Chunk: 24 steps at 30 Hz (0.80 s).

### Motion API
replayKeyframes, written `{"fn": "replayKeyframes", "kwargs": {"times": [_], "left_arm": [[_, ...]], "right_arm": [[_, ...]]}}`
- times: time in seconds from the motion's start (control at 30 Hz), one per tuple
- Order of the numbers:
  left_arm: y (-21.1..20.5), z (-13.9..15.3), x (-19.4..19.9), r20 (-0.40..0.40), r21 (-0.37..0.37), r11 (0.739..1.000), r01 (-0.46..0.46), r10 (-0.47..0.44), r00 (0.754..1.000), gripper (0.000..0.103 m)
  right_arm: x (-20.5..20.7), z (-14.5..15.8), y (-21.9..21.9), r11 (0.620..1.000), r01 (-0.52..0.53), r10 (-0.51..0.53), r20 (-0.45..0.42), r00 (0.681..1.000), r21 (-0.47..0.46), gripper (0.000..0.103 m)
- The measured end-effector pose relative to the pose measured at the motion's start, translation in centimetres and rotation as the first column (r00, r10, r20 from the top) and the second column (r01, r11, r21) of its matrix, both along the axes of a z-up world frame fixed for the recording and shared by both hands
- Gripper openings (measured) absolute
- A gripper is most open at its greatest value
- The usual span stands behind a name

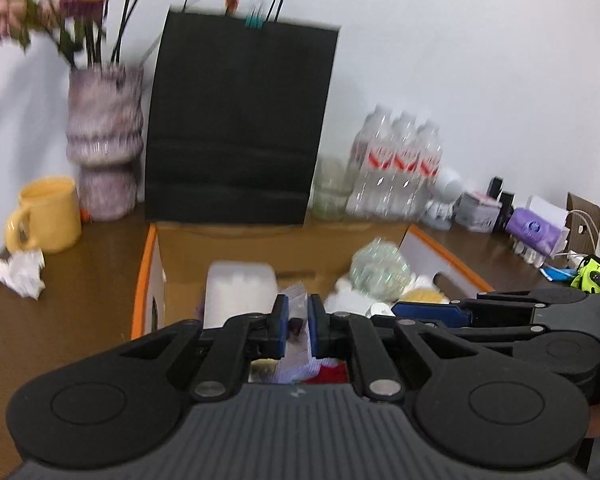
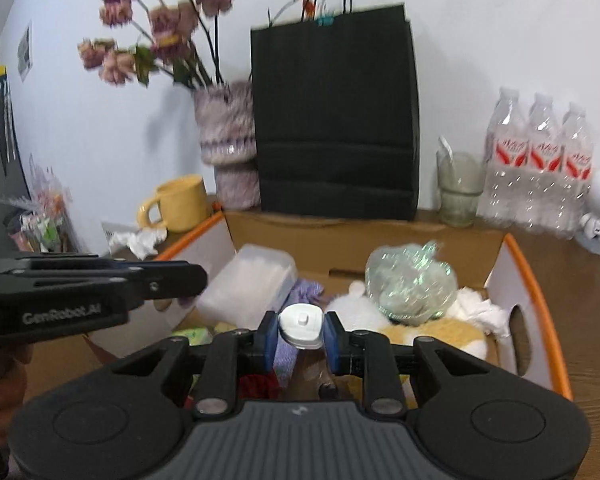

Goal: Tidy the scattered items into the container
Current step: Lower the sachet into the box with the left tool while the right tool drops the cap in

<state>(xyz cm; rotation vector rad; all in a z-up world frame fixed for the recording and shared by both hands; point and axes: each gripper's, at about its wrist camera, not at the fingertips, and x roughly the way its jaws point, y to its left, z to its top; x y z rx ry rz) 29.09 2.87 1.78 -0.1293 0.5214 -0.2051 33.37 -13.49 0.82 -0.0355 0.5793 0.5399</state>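
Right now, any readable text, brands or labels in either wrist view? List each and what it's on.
"GenRobot.AI": side of the left gripper, right wrist view.
"TPT": yellow-green gadget, far right.
Water bottles: red label print, too blurred.
Purple pack: logo unreadable.

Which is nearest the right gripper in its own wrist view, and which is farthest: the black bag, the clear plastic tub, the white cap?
1. White cap, between the right gripper fingers.
2. Clear plastic tub, just ahead, left, inside the box.
3. Black bag, behind the box, against the wall.
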Motion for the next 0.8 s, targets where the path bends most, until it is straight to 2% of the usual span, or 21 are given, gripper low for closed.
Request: {"fn": "replayKeyframes", "kwargs": {"times": [0.23,0.3,0.33,0.37,0.43,0.5,0.53,0.57,0.6,0.63,0.73,0.8], "left_arm": [[0.0,-1.6,0.9,-0.062,0.013,1.000,0.003,-0.002,0.998,0.013],[-0.1,-1.5,0.7,-0.060,0.023,1.000,-0.004,0.006,0.998,0.021],[-0.2,-1.4,0.6,-0.058,0.026,1.000,-0.010,0.011,0.998,0.036],[-0.2,-1.3,0.5,-0.053,0.026,1.000,-0.017,0.019,0.998,0.048],[-0.3,-1.0,0.1,-0.035,0.031,0.999,-0.027,0.028,0.999,0.055],[-0.3,-0.6,-0.2,-0.020,0.037,0.999,-0.035,0.036,0.999,0.069],[-0.3,-0.4,-0.3,-0.013,0.043,0.998,-0.046,0.047,0.999,0.082],[-0.3,-0.3,-0.5,-0.004,0.051,0.997,-0.057,0.057,0.998,0.090],[-0.4,-0.2,-0.6,0.002,0.060,0.996,-0.065,0.065,0.998,0.093],[-0.4,0.0,-0.7,0.007,0.066,0.995,-0.074,0.073,0.997,0.103],[-0.6,0.2,-0.8,0.018,0.081,0.992,-0.093,0.091,0.996,0.103],[-0.6,0.2,-1.0,0.024,0.080,0.991,-0.109,0.107,0.994,0.103]], "right_arm": [[0.4,-1.3,0.1,1.000,-0.002,0.001,-0.036,0.999,-0.017,0.024],[0.4,-1.4,0.1,1.000,0.005,-0.006,-0.038,0.999,-0.025,0.027],[0.4,-1.5,0.0,0.999,0.010,-0.011,-0.037,0.999,-0.030,0.029],[0.3,-1.4,-0.1,0.999,0.014,-0.015,-0.035,0.999,-0.032,0.037],[0.1,-1.2,-0.4,1.000,0.019,-0.019,-0.031,0.999,-0.024,0.054],[-0.3,-0.8,-0.6,0.999,0.037,-0.037,-0.016,0.999,-0.023,0.078],[-0.5,-0.7,-0.7,0.998,0.049,-0.049,-0.003,0.999,-0.029,0.082],[-0.6,-0.5,-0.8,0.997,0.060,-0.059,0.009,0.998,-0.038,0.087],[-0.7,-0.3,-0.9,0.997,0.068,-0.067,0.016,0.998,-0.044,0.091],[-0.8,-0.2,-1.1,0.996,0.075,-0.074,0.018,0.997,-0.046,0.092],[-0.7,0.0,-1.5,0.993,0.102,-0.101,0.012,0.995,-0.054,0.103],[-0.6,0.0,-1.7,0.991,0.120,-0.120,0.008,0.993,-0.066,0.103]]}}
